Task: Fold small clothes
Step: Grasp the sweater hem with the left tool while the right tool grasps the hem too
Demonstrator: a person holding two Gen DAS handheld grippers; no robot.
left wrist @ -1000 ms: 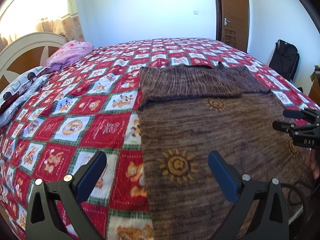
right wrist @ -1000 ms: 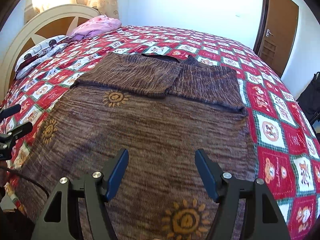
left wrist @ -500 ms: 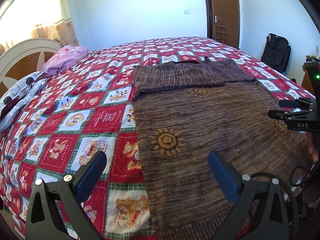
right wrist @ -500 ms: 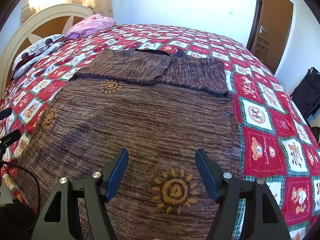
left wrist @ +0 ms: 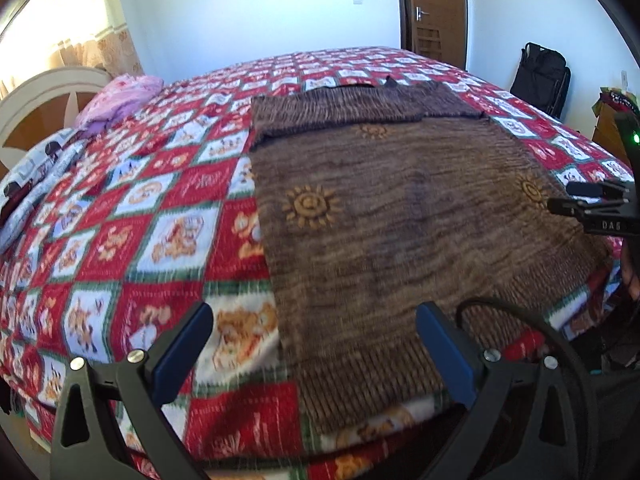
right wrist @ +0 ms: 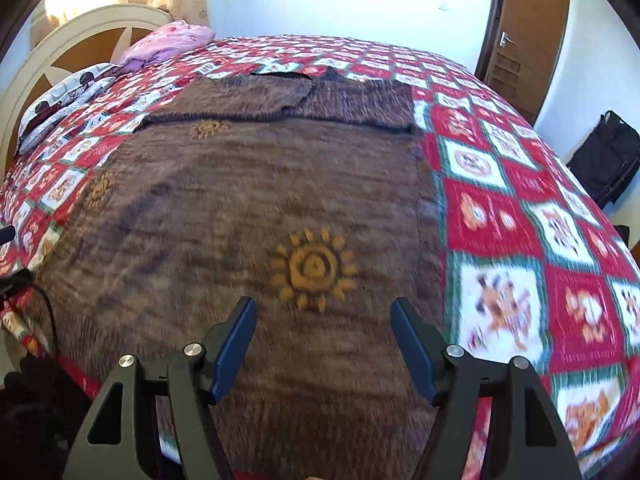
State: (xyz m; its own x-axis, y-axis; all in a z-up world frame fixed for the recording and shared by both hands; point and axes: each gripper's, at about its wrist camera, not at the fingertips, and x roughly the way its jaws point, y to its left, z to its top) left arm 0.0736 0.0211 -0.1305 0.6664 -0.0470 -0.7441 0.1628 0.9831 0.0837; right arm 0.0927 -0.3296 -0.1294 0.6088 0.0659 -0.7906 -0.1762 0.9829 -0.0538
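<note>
1. both tools have pulled back toward the near hem of the sweater [right wrist: 248, 208]; it lies flat on the bed [left wrist: 132, 216], sleeves folded in
2. left tool [left wrist: 316, 344] and right tool [right wrist: 322, 340] gape wide, empty; guessing the hem grab is next

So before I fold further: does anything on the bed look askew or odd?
Nothing is damaged. The brown sweater lies flat on the quilt, sleeves folded across its top. One oddity: the left sleeve overlaps the right sleeve unevenly, its cuff edge slanting. A black cable also trails over the hem.
</note>
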